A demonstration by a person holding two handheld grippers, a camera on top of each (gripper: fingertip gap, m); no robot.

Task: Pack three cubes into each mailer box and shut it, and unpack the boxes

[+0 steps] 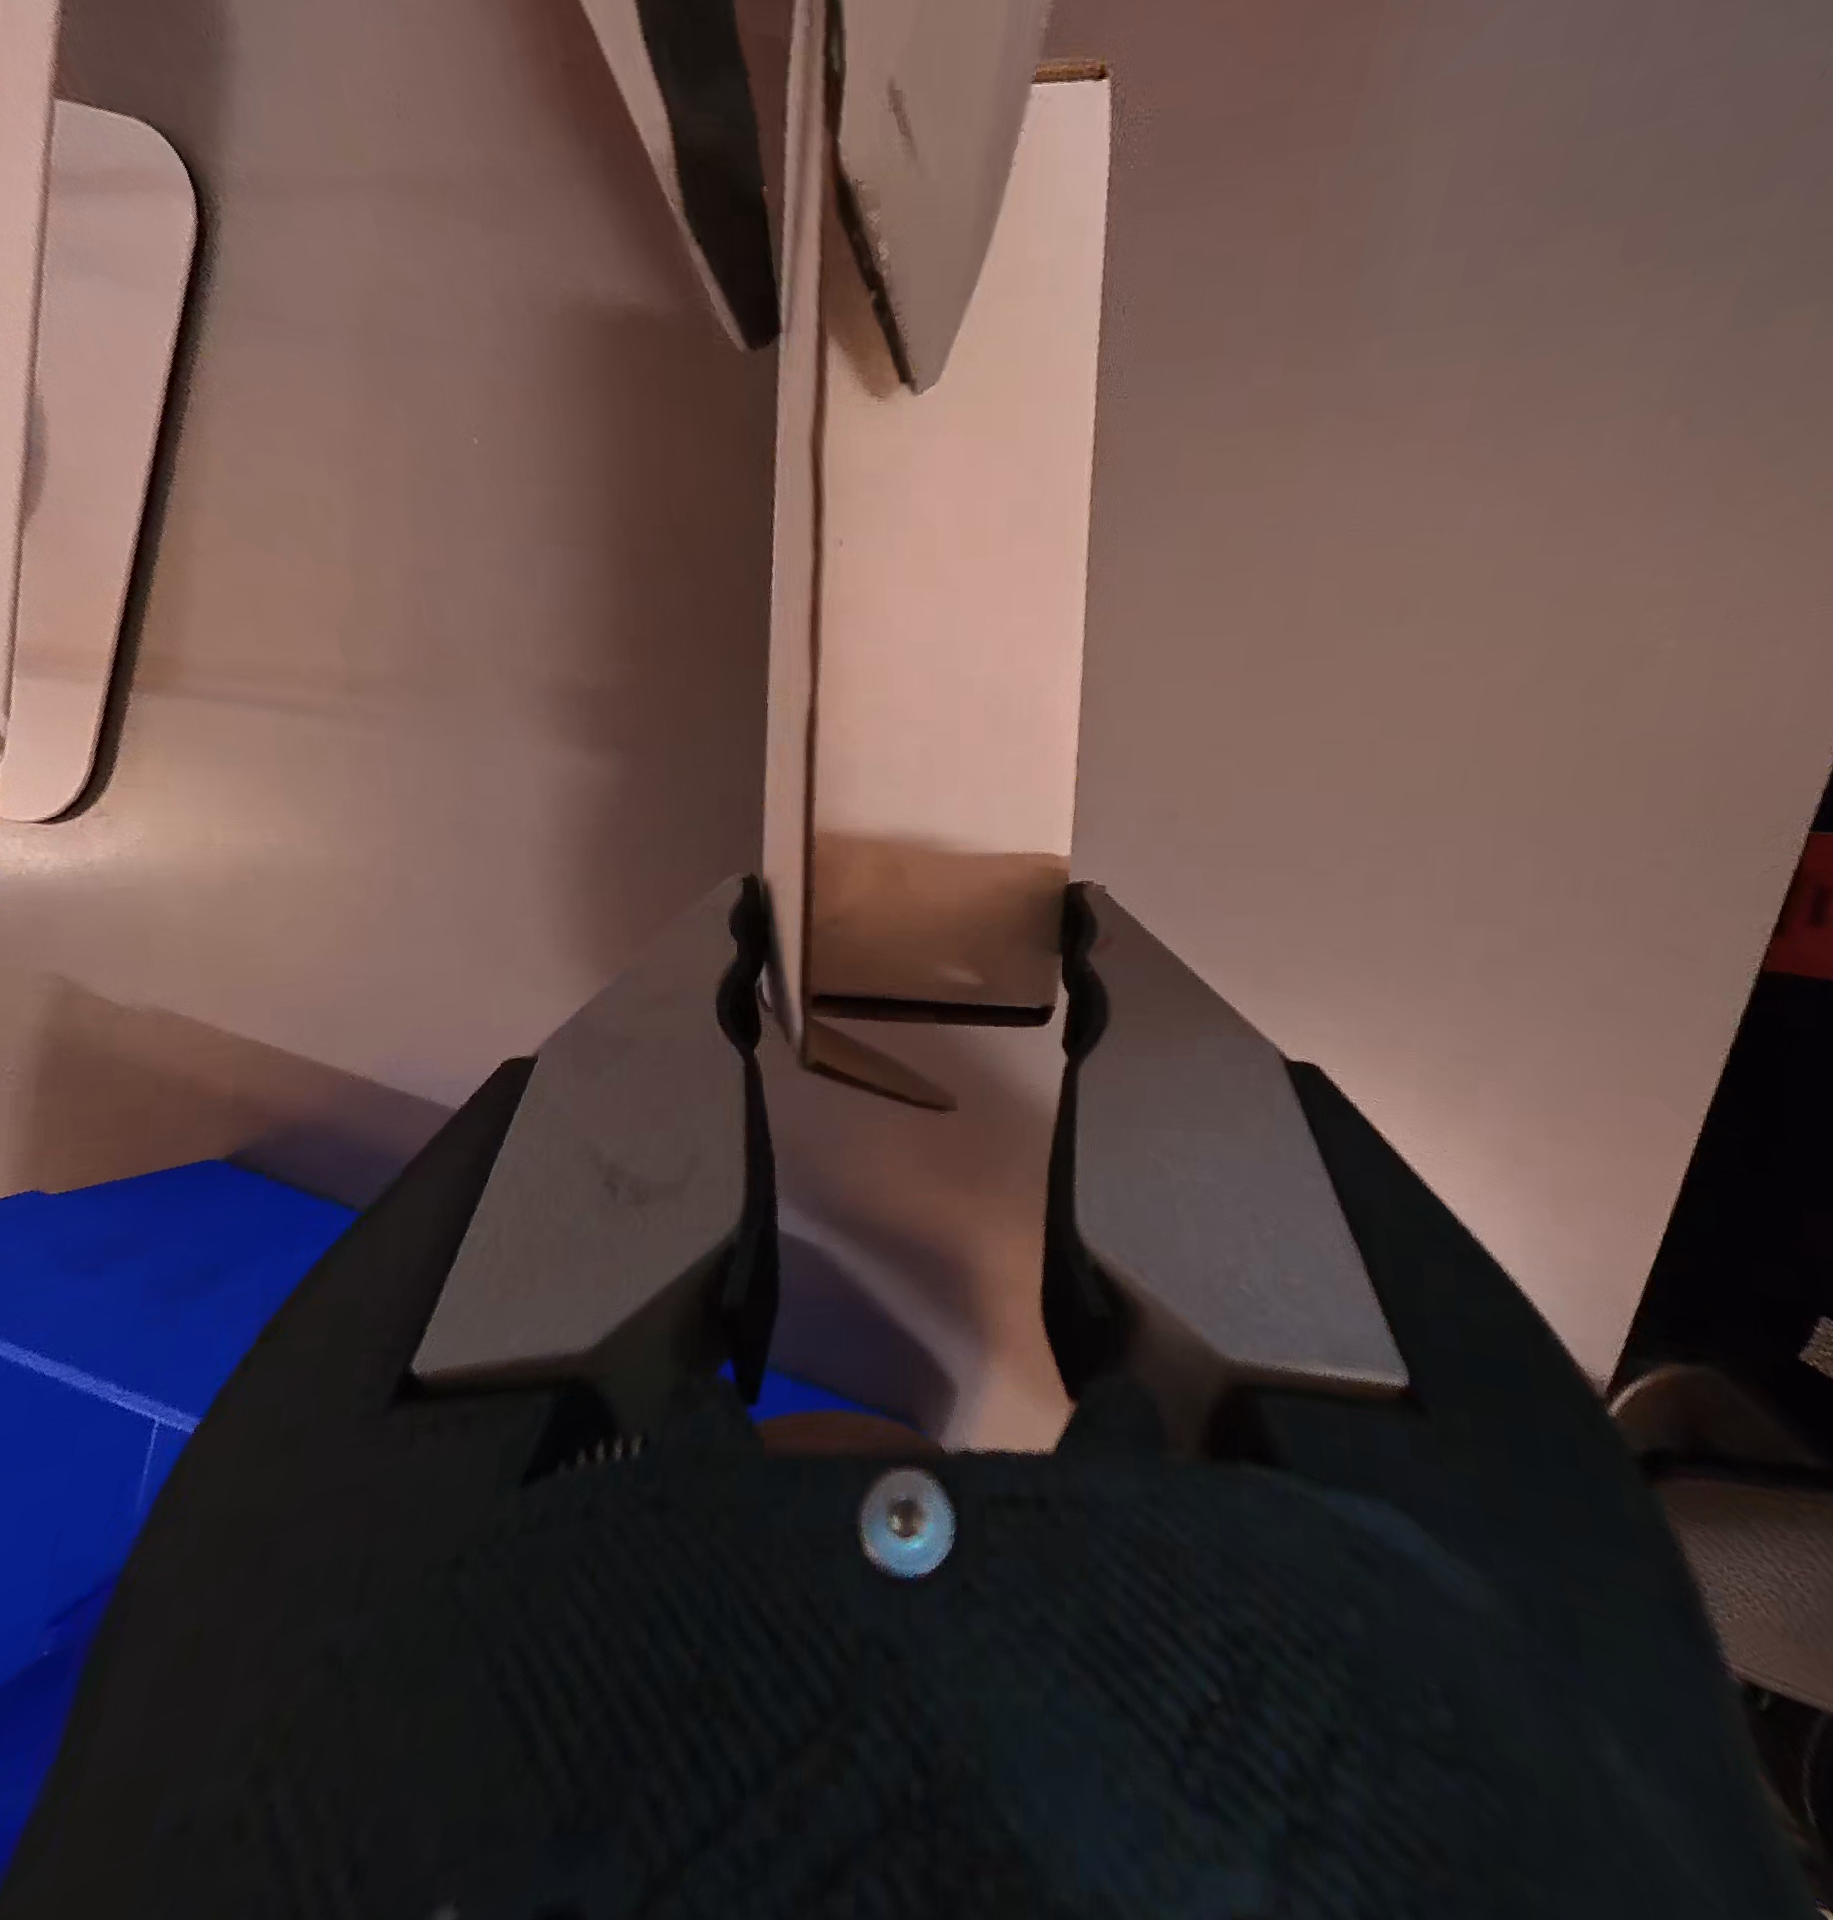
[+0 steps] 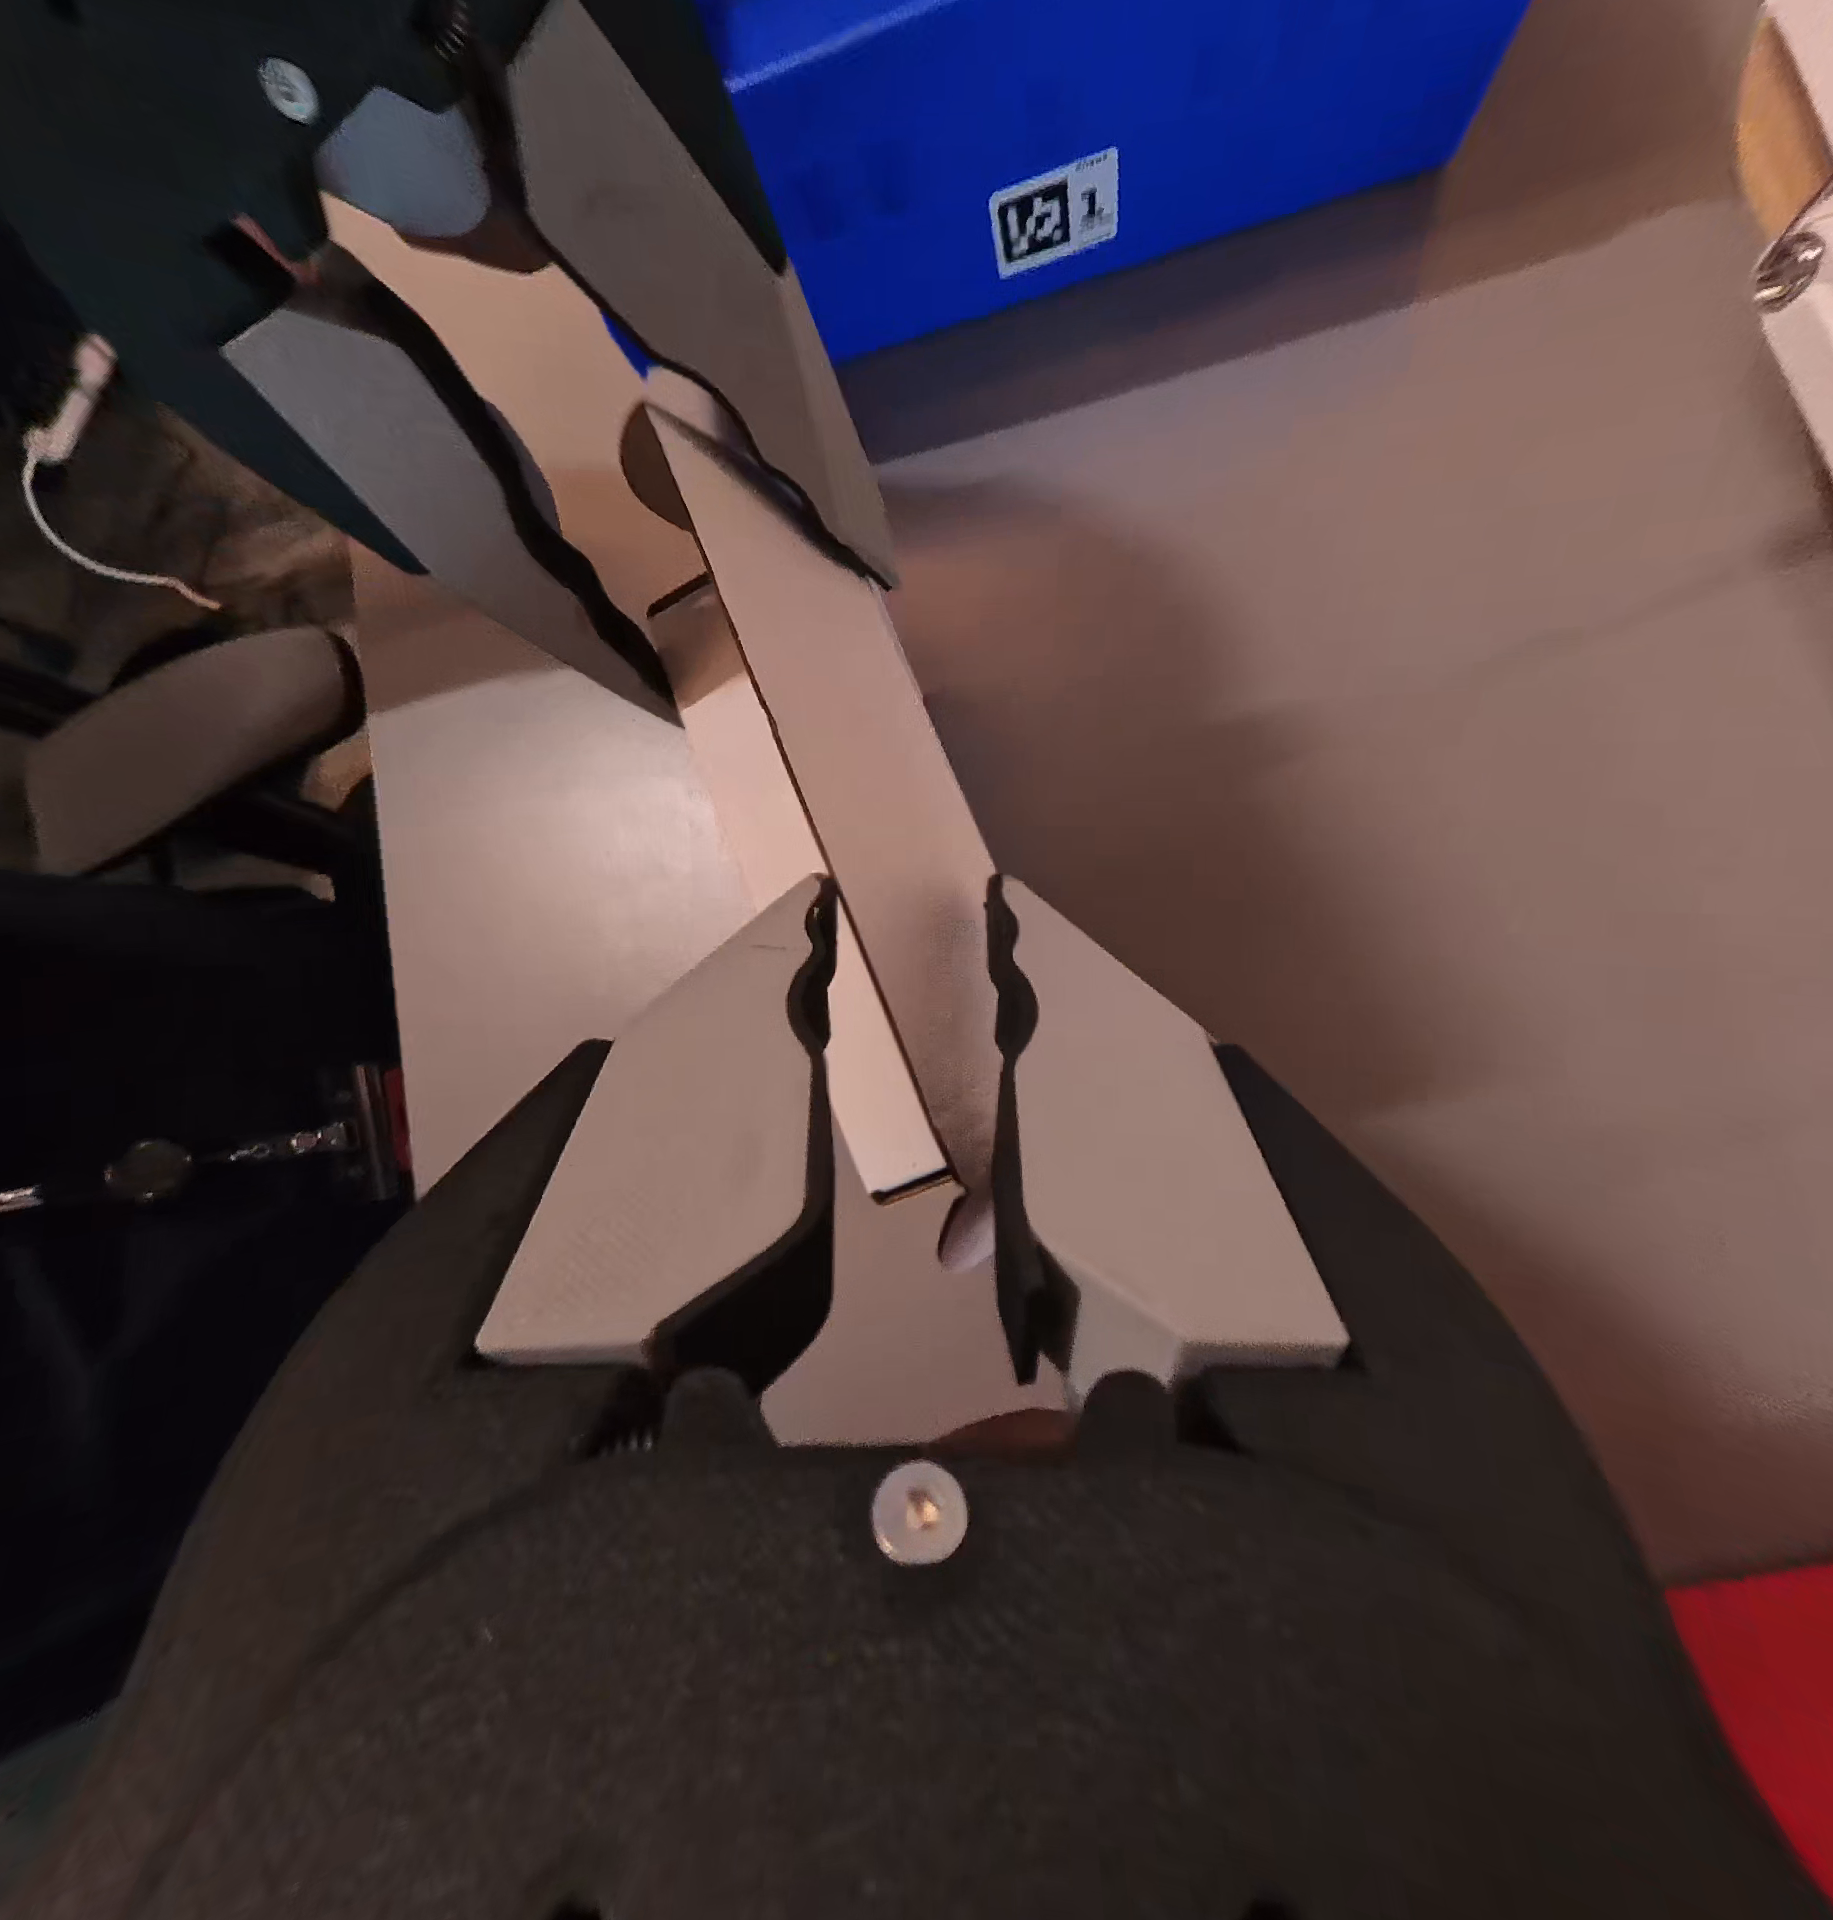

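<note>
The white mailer box (image 1: 943, 623) stands on the pale table (image 1: 424, 520), and both grippers work at one of its thin flaps. In the left wrist view the flap (image 1: 796, 623) runs edge-on away from the camera, upright, with the broad white panel (image 1: 1411, 623) of the box standing to its right. The left gripper (image 1: 907, 935) has its fingers apart at a middling gap; the left fingertip touches the near end of the flap, while the right fingertip sits by the near edge of the broad panel, so nothing is pinched between them. At the far end of the same flap the right gripper (image 1: 824, 353) reaches down, one finger on each side of the cardboard (its pads look close to the flap, but whether they press it I cannot tell).

In the right wrist view the flap (image 2: 839, 779) slants from the near centre up to the far left. The right gripper (image 2: 910, 904) straddles its near end with fingers moderately apart; the flap lies against the left finger and clear of the right one. The left gripper (image 2: 777, 634) comes in from the far left at the flap's other end. A blue bin (image 2: 1099, 125) with a small black-and-white tag (image 2: 1055, 213) stands far on the table (image 2: 1411, 831), and a red patch (image 2: 1774, 1662) shows at the near right.
</note>
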